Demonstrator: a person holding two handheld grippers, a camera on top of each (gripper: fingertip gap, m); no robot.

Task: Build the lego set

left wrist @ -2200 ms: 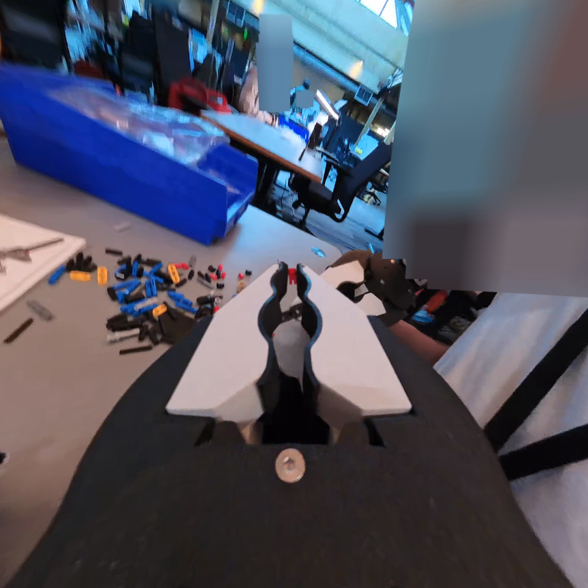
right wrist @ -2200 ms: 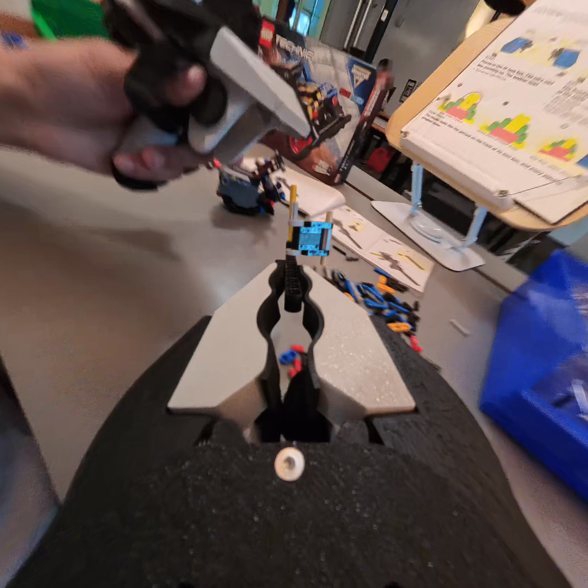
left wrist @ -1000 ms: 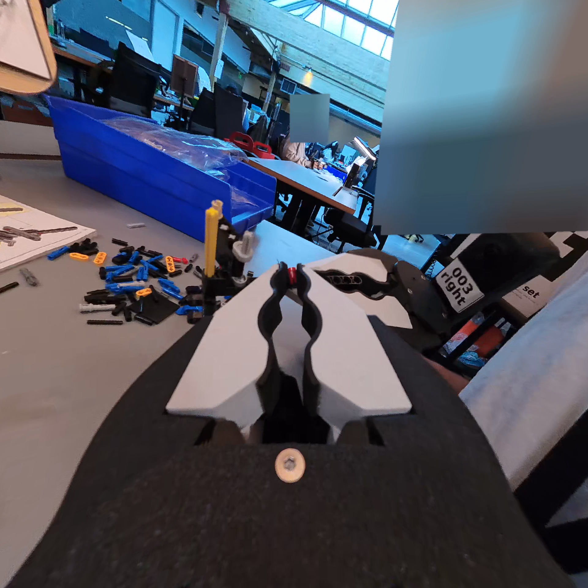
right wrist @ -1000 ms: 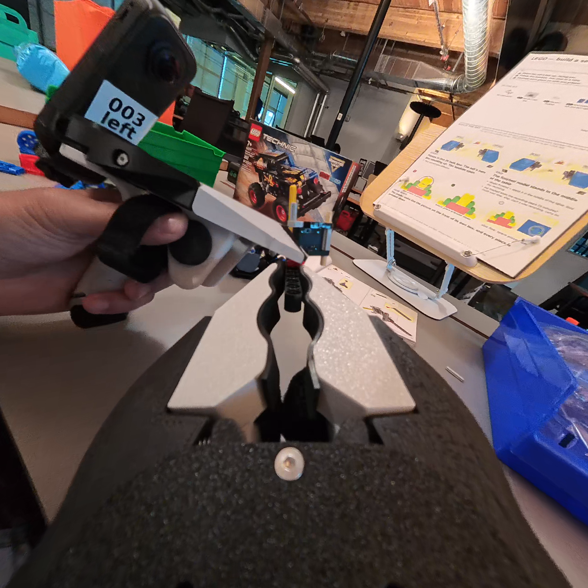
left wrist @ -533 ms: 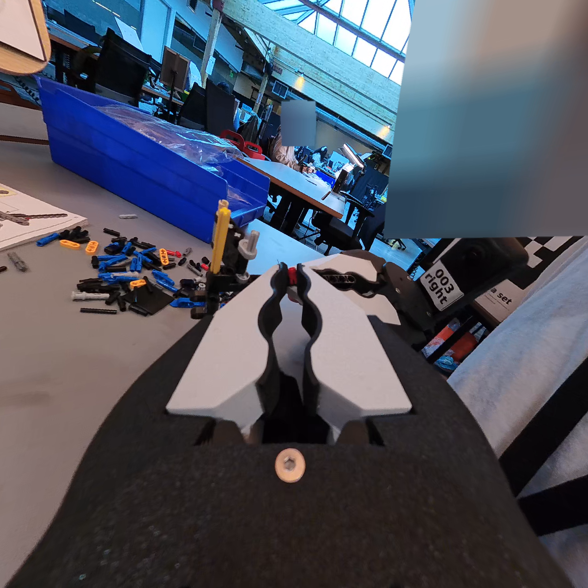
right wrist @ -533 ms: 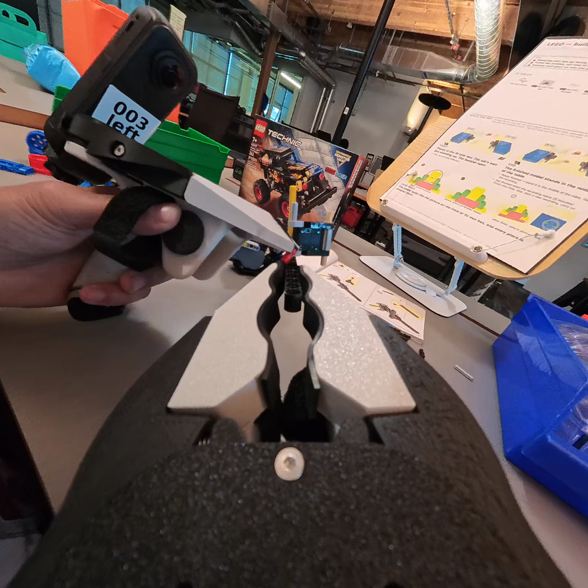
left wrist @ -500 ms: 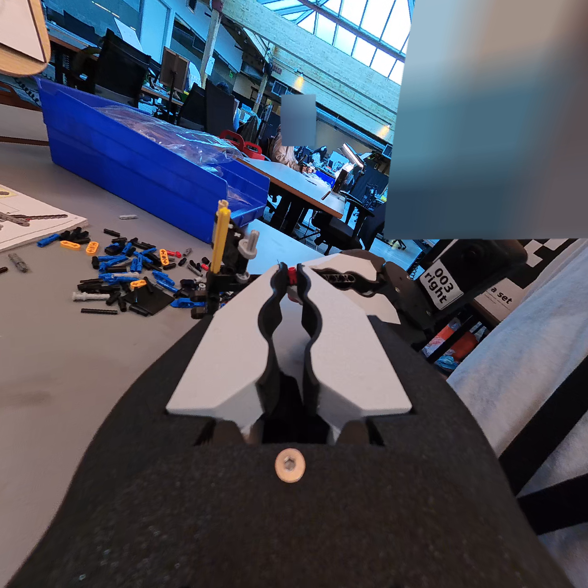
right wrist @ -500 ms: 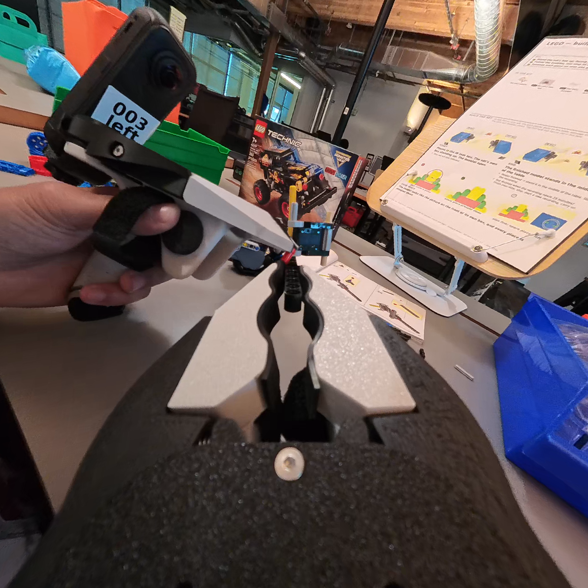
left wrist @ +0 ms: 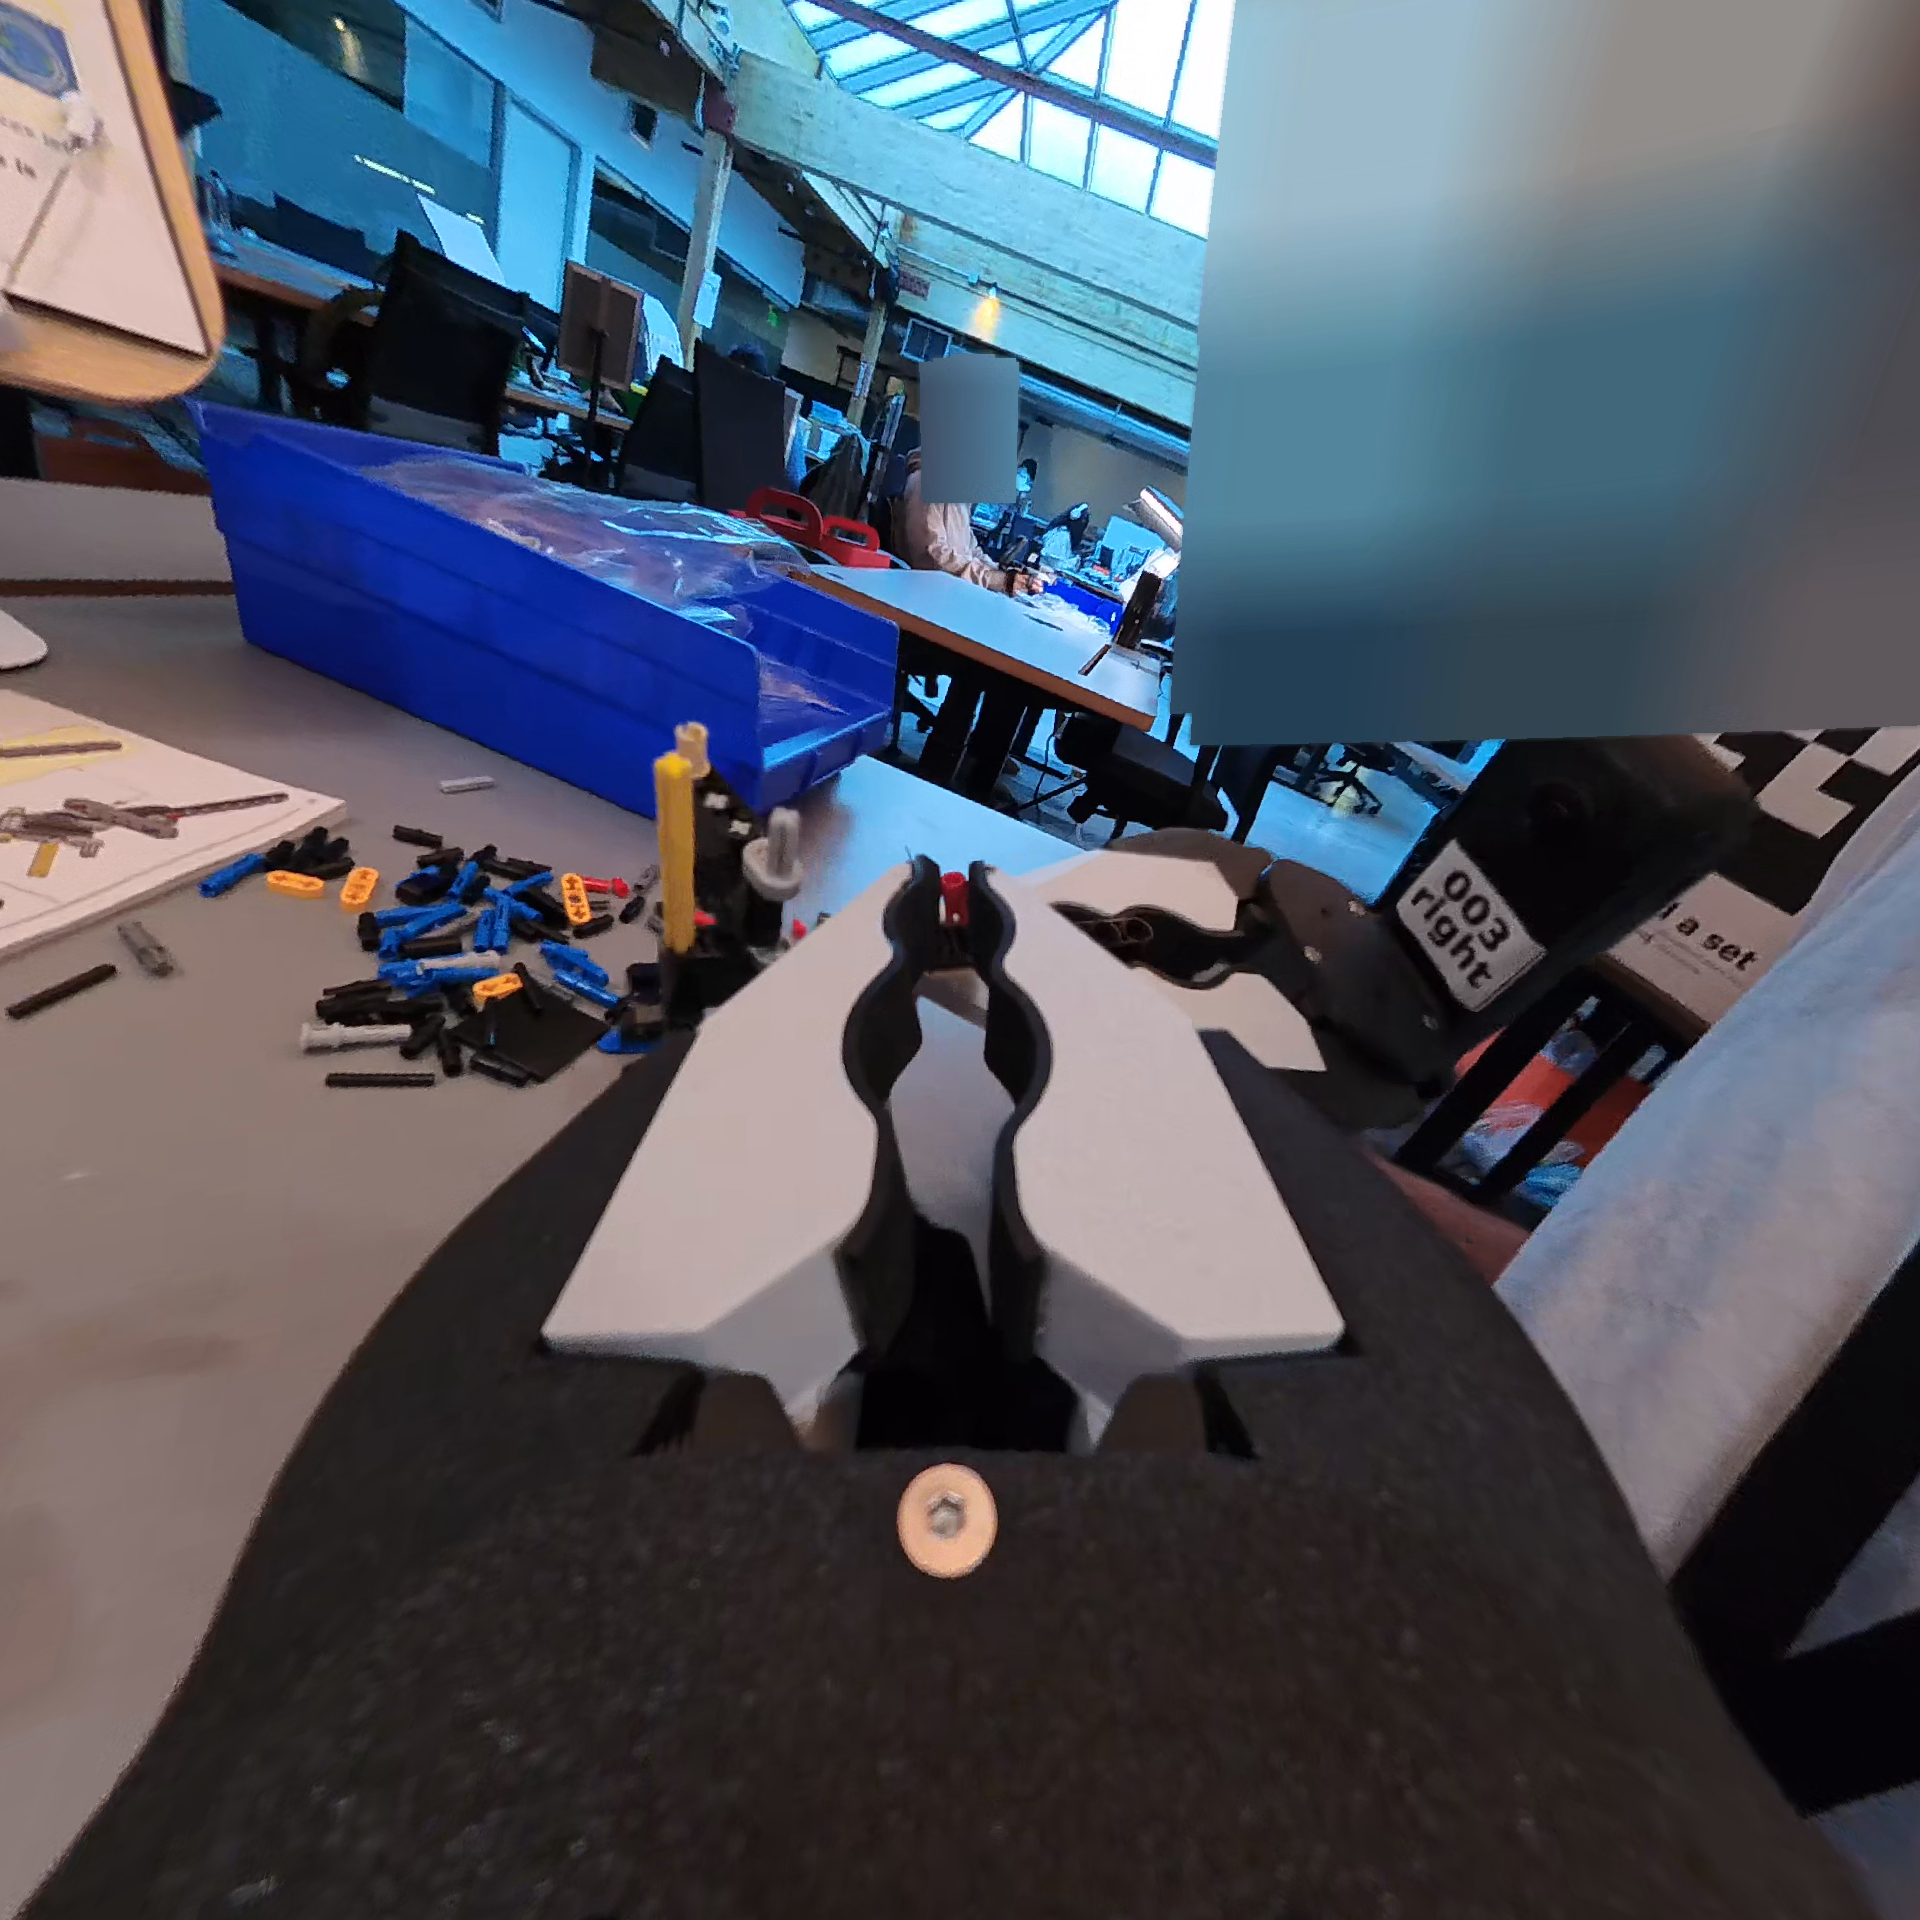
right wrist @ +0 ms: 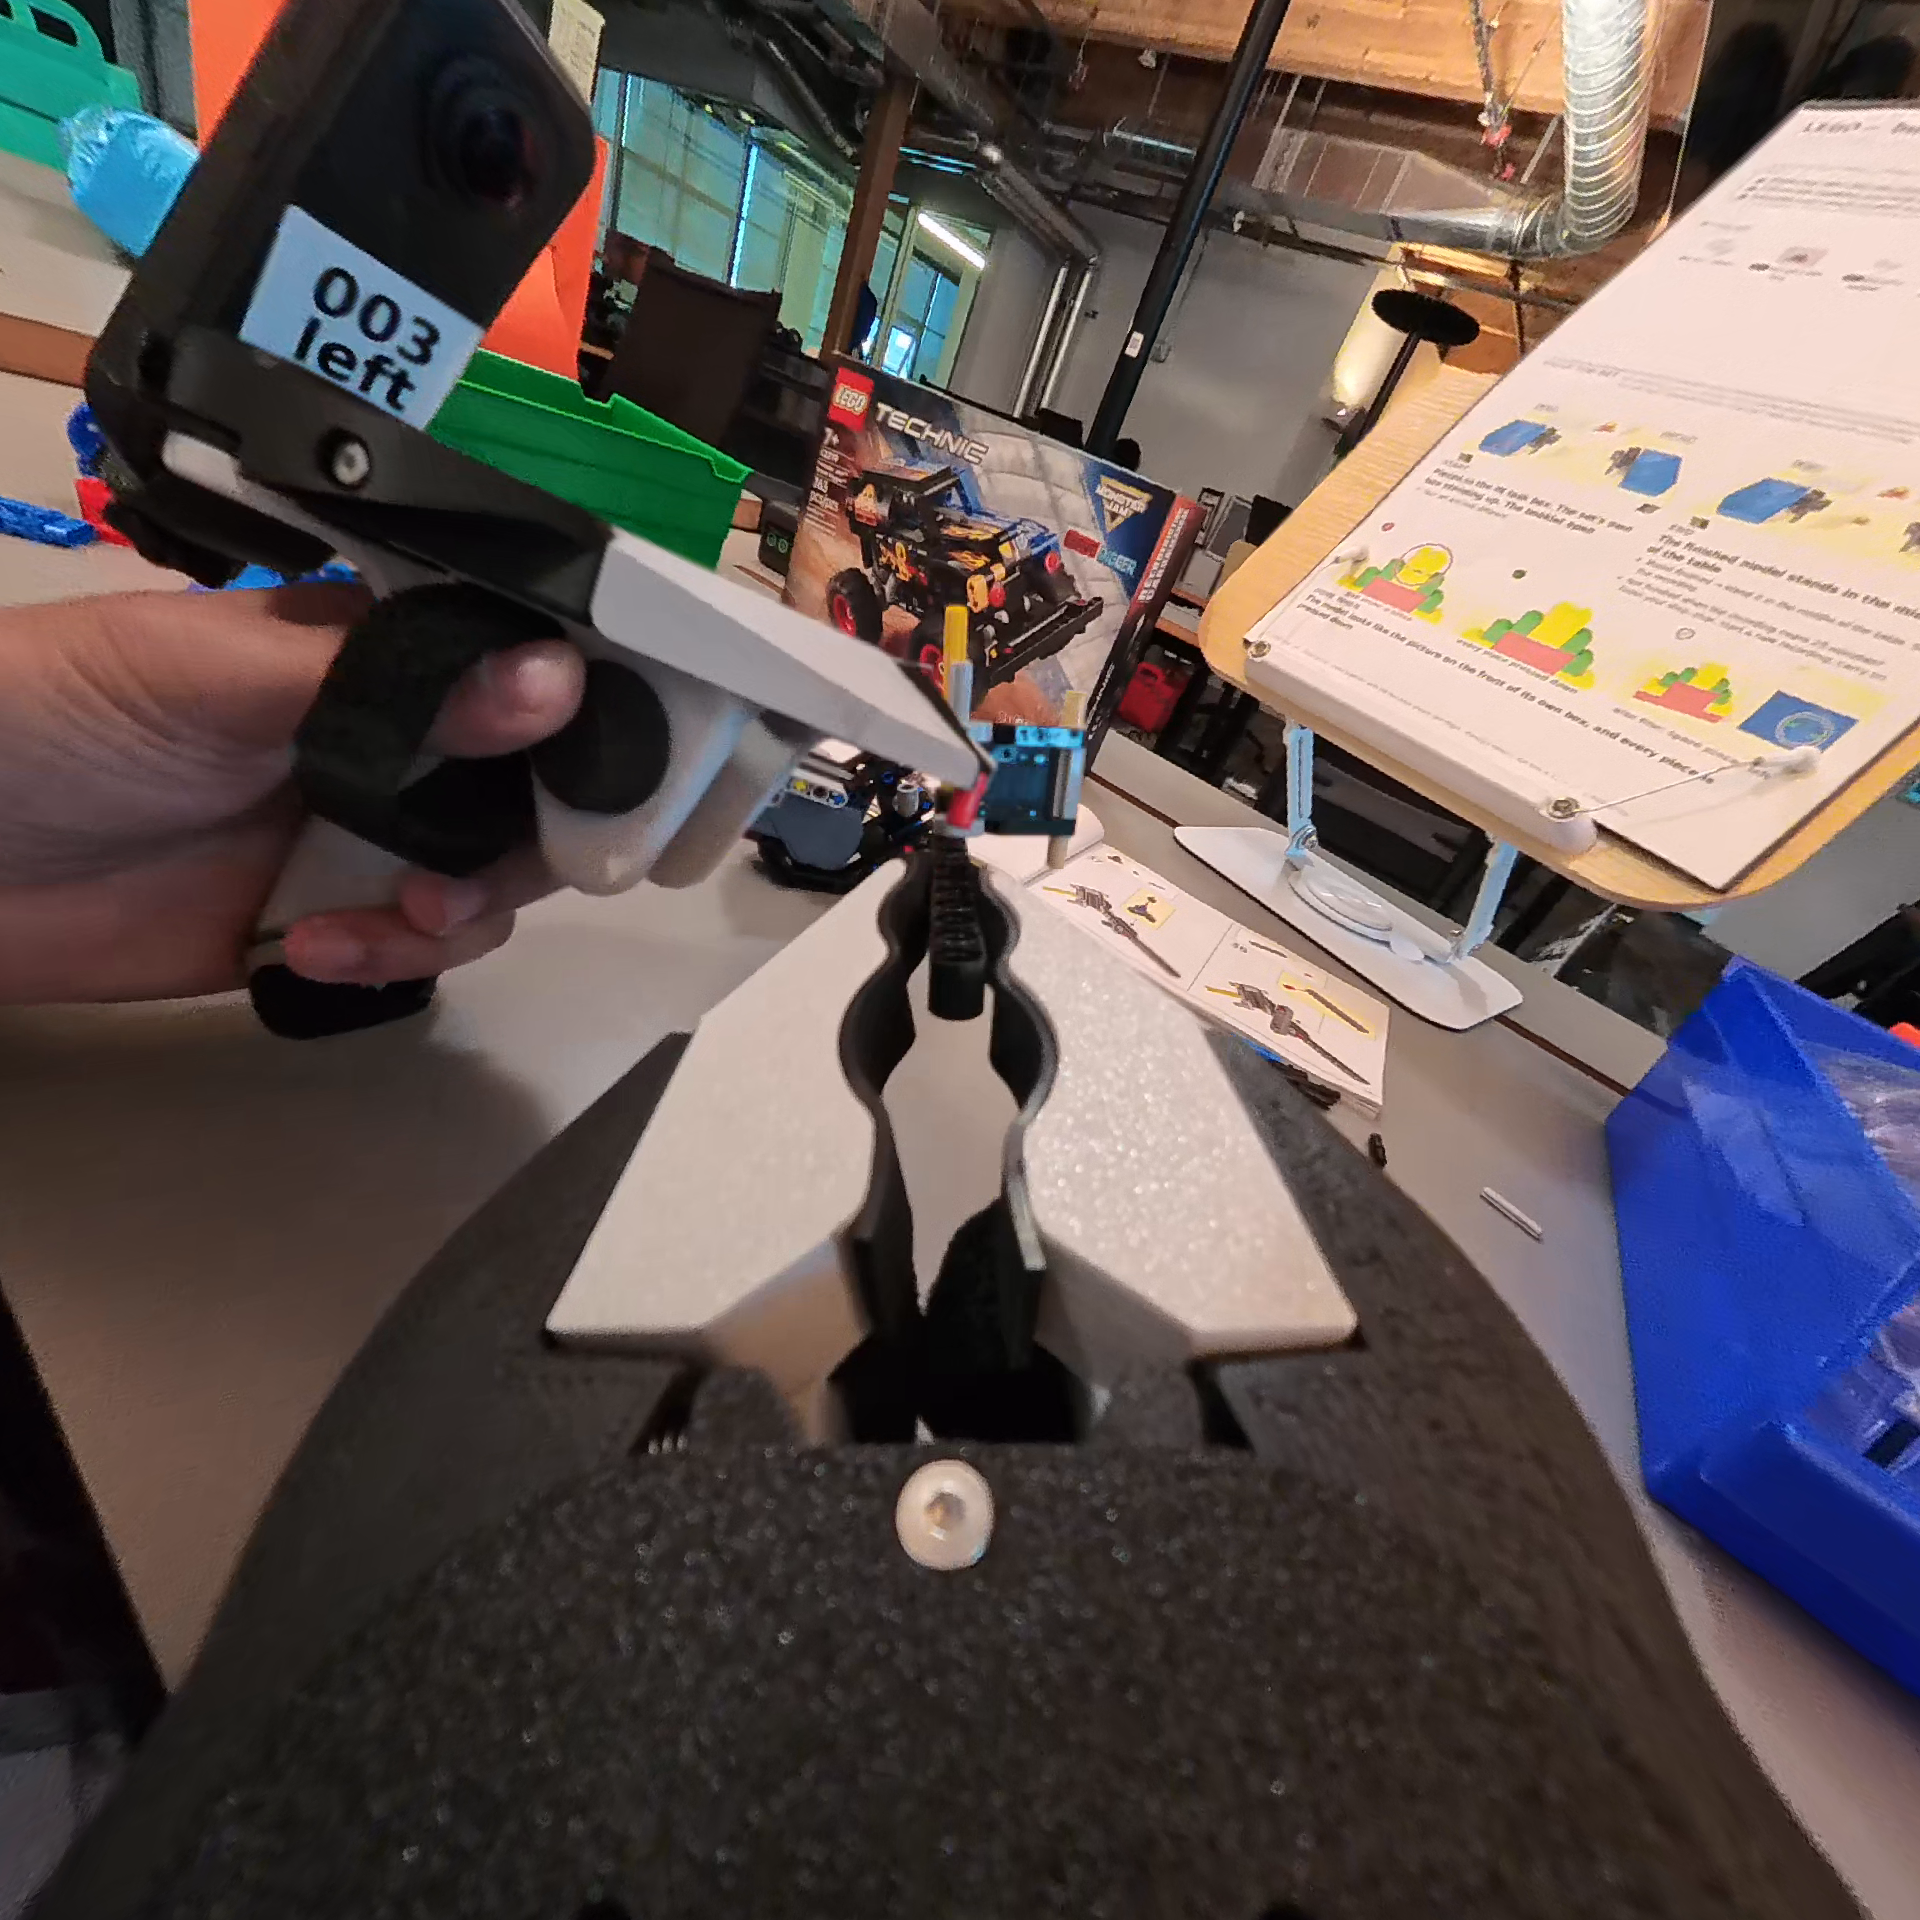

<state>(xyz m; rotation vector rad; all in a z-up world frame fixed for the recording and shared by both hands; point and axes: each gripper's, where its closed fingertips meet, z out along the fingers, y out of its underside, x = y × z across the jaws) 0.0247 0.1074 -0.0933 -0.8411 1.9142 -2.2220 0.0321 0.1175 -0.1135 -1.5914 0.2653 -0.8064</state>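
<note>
Left tool (left wrist: 951, 894): clenched on a red pin (left wrist: 951, 896), pinched at the very tips; centre of left wrist view. In right wrist view it enters from upper left (right wrist: 961, 784), held by a hand (right wrist: 208, 790), tips meeting the assembly.
Right tool (right wrist: 951, 914): clenched on a black ribbed part (right wrist: 954, 935) that runs up into the assembly; frame centre. Seen from the left wrist view it sits right of centre (left wrist: 1101, 914), just behind the left tool tips.
Assembly (right wrist: 1023, 774): small blue and black lego build, held off the counter above the right tool tips. Yellow axle (right wrist: 954, 634) stands upright at its left, tan pin (right wrist: 1070, 717) at its right. In left wrist view it shows left of centre (left wrist: 727, 883), yellow axle upright (left wrist: 675, 852).
Loose parts (left wrist: 457, 935): blue, black, orange pieces scattered on the counter (left wrist: 187, 1195), left middle of left wrist view.
Booklet (right wrist: 1216, 956): open flat on the counter, right of centre in right wrist view, beyond the right tool.
Lego box (right wrist: 966, 561): standing upright, upper centre of right wrist view, behind the assembly.
Blue bin (left wrist: 540, 613): upper left of left wrist view, clear plastic inside; also lower right edge of right wrist view (right wrist: 1766, 1247).
Board (right wrist: 1621, 582): tilted instruction sheet on a stand, upper right of right wrist view.
Green bin (right wrist: 592, 457): upper left of right wrist view, behind the left tool.
</note>
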